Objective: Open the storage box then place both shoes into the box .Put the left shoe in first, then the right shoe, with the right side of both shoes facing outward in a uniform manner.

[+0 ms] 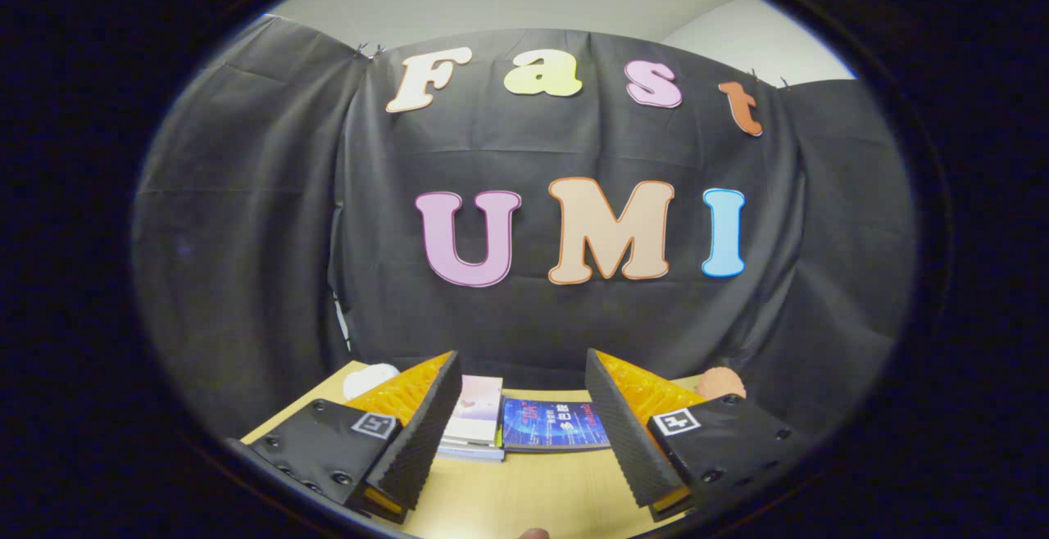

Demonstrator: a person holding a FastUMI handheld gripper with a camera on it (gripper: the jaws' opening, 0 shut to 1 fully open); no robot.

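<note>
Gripper: jaws stand wide apart, holding nothing, low centre of frame above a light wooden table. Each finger mount carries one square black-and-white marker tag, two in total. Beyond the fingers, lower centre, lie two books: a pale one on a short stack and a blue-covered one with print too small to read. One white object sits behind the left finger and one orange-pink object behind the right; possibly the shoes, mostly hidden.
</note>
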